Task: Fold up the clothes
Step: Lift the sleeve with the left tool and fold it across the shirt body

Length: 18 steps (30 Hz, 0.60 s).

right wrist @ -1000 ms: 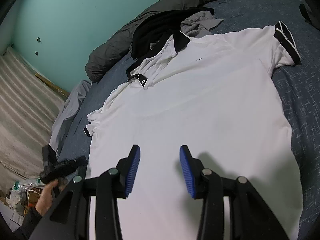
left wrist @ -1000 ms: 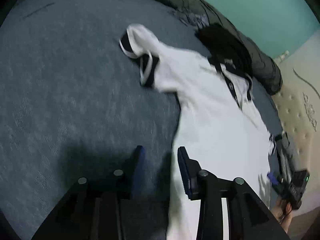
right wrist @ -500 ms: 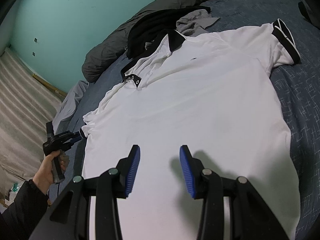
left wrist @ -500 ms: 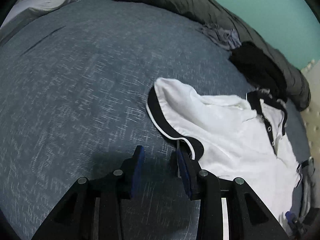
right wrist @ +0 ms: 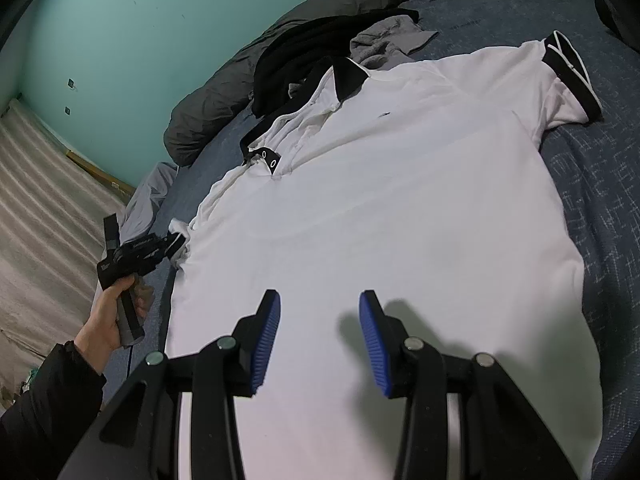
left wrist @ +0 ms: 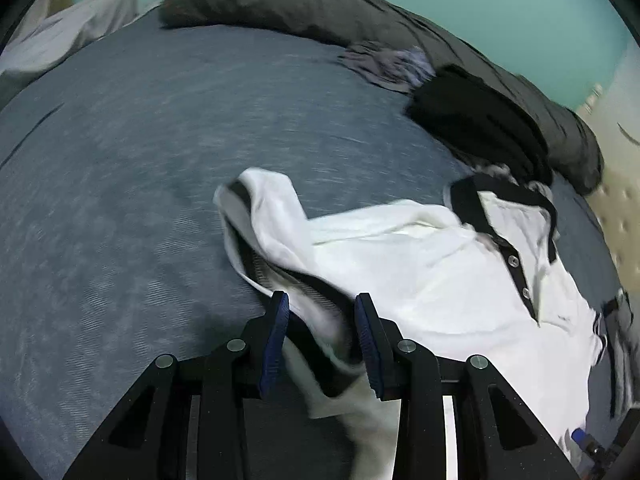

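Left gripper (left wrist: pixel 320 344) is angled down with its jaws partly apart and sleeve fabric sitting between them. Right gripper (right wrist: pixel 318 340) just hovers, jaws apart, nothing in them. Left hand (right wrist: pixel 110 314) wraps the handle, black sleeve (right wrist: pixel 44 408) behind.

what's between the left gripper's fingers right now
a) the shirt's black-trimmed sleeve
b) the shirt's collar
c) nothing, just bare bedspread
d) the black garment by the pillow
a: in the left wrist view the white polo shirt's black-trimmed sleeve runs between the fingers of the left gripper, while the collar and the black garment lie farther off, clear of it.
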### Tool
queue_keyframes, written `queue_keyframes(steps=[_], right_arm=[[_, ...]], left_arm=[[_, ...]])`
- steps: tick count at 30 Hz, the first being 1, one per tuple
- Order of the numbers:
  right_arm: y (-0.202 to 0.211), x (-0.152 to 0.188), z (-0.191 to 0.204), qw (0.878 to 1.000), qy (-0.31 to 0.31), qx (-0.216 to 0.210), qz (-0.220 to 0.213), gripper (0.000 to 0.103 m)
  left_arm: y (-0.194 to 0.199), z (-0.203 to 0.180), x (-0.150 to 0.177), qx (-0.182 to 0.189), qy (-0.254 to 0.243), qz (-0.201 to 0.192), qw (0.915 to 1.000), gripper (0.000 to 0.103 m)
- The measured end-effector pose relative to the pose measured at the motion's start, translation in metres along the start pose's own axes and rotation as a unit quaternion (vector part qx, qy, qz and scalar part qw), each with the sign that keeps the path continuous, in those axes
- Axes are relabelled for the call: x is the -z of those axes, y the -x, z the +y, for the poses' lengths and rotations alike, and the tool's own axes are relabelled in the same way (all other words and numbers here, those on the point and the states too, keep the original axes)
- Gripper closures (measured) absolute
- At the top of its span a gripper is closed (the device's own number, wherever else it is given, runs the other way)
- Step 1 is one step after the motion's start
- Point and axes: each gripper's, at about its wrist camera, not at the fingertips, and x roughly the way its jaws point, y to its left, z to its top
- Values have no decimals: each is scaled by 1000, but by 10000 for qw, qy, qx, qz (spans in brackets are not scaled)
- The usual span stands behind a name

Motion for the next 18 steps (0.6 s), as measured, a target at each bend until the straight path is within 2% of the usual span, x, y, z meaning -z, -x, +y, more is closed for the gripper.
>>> queue_keyframes(steps=[2,5,12,18], right_arm=[[-1,0,-1,10000,0,-1,9,62],[-1,0,-1,10000,3,-3,17,62],[-2,-1,-1,10000,-2,-11,6,62],[-4,0,1,10000,30,-3,21,62]], left_arm=[[-8,-16,-1,0,-311,79,9995,66],[-11,-23,-5,-41,-436,74,9990,66],[14,14,-7,-206,-7,-243,9995,65],[3,39,-14,-143,473,-149,9987,65]])
